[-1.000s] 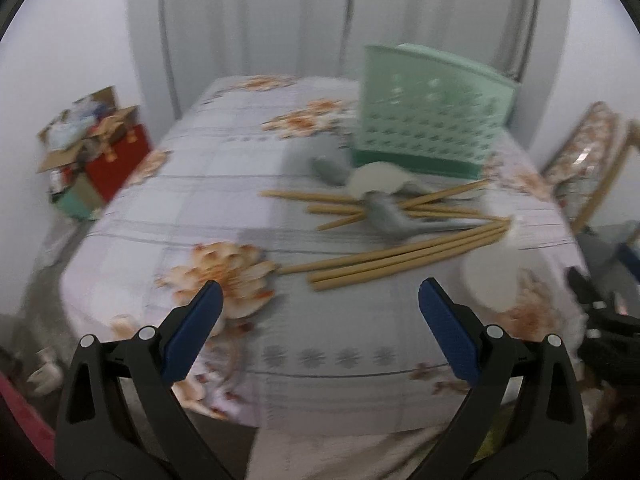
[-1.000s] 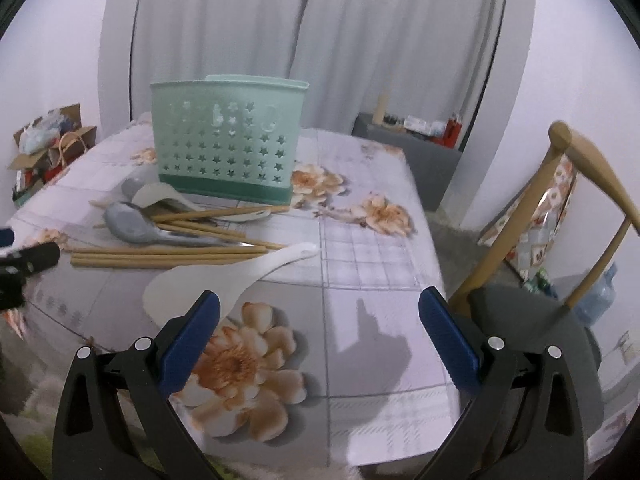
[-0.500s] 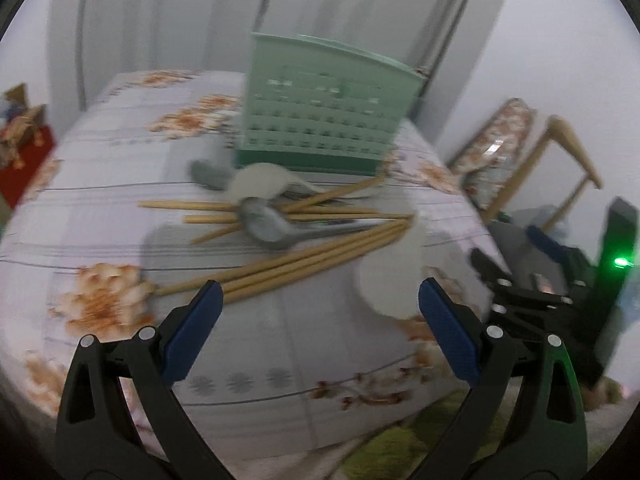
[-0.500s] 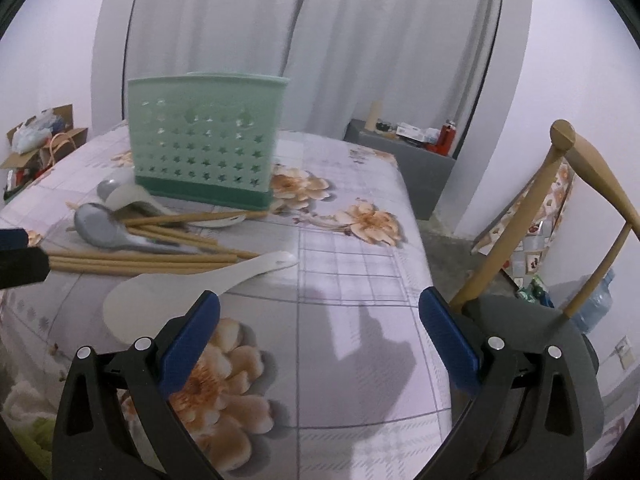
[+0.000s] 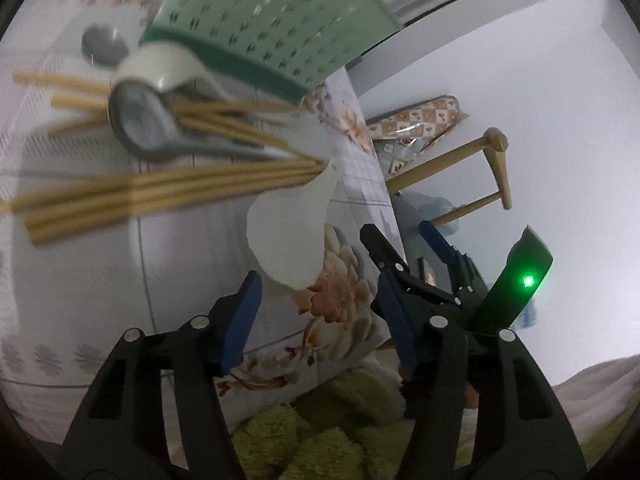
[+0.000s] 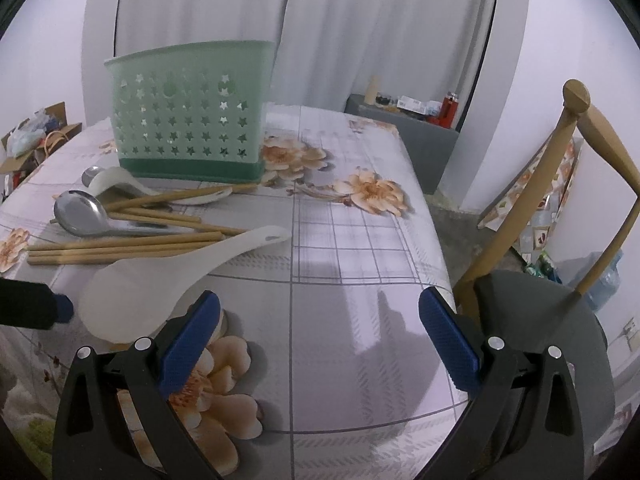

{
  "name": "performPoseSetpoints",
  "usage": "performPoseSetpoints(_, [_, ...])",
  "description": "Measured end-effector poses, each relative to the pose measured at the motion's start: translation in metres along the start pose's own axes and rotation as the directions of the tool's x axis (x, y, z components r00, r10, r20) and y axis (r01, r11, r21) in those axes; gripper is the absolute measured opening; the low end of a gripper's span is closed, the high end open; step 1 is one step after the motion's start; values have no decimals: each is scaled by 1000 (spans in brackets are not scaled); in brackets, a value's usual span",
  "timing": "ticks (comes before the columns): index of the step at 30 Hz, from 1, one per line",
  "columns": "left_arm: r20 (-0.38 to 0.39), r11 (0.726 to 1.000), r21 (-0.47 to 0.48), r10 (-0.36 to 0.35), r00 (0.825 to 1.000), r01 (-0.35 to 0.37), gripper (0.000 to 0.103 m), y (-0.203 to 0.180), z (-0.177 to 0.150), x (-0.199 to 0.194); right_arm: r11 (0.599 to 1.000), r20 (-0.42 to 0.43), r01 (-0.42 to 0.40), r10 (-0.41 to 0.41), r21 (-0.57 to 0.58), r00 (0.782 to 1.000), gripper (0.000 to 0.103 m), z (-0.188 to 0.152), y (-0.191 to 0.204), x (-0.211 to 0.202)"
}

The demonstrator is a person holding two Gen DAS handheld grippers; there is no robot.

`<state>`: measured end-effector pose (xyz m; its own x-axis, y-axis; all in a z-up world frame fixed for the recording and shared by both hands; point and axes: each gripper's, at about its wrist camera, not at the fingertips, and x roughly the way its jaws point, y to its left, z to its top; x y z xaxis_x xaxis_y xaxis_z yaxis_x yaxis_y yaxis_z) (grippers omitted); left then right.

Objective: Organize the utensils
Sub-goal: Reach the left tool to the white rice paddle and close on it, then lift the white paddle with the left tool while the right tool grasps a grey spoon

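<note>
Utensils lie loose in one heap on the desk [image 6: 360, 240], just in front of the green basket [image 6: 188, 120]. Judged: dumped there ready for sorting into the basket, none yet inside as far as the views show.

Ahead of the left hand-held gripper [image 5: 316, 316]: white rice paddle [image 5: 288, 236], blade nearest, just beyond the fingertips. Behind it the bundle of wooden chopsticks [image 5: 160, 192], then a metal spoon [image 5: 140, 120] and a white spoon [image 5: 156, 64] against the basket foot. Jaws have just been closing, now at a middling gap; nothing between them, pads touch nothing.

Left hand pose: tipped downward and rolled, so the desk runs slanted across its view; picture blurred.

Right hand-held gripper [image 6: 320, 336]: jaws wide, empty, pointing down at bare cloth to the right of the paddle. Paddle blade sits just beside its left fingertip. Wooden chair [image 6: 580, 184] off to its right.
</note>
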<state>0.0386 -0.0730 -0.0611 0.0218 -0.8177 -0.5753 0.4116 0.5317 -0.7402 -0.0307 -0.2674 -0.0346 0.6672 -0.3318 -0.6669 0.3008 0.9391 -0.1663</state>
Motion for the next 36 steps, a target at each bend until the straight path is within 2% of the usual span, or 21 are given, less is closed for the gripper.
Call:
performPoseSetpoints(2, [-18, 998, -56, -17, 1000, 16, 54, 8, 1, 11, 1000, -5, -3, 3, 3, 1000, 97, -1, -1, 2])
performPoseSetpoints(3, [-23, 997, -74, -25, 999, 23, 48, 11, 2, 13, 1000, -6, -3, 3, 5, 1000, 97, -1, -1, 2])
performPoseSetpoints(10, [-22, 992, -129, -13, 1000, 10, 39, 11, 9, 28, 1000, -20, -10, 10, 29, 1000, 97, -3, -5, 6])
performPoseSetpoints(13, [-24, 987, -159, -3, 1000, -1, 30, 15, 11, 30, 999, -21, -10, 10, 36, 1000, 97, -3, -6, 7])
performPoseSetpoints(15, [-28, 986, -165, 13, 1000, -17, 19, 15, 11, 32, 999, -20, -9, 10, 41, 1000, 97, -2, -7, 7])
performPoseSetpoints(20, [-23, 983, -178, 49, 999, -52, 7, 16, 12, 36, 999, -18, -8, 9, 48, 1000, 97, -3, -9, 5])
performPoseSetpoints(25, [5, 985, -148, 89, 996, -87, 4, 13, 12, 32, 999, -5, -5, 5, 43, 1000, 97, -3, -9, 2])
performPoseSetpoints(31, [42, 991, -97, 102, 994, -97, 1, 9, 11, 22, 999, 11, 3, -3, 38, 1000, 97, -3, -8, -3])
performPoseSetpoints(36, [97, 991, -42, 128, 987, -124, 0, 2, 12, 9, 999, 28, 10, -11, 37, 1000, 97, -2, -7, -8])
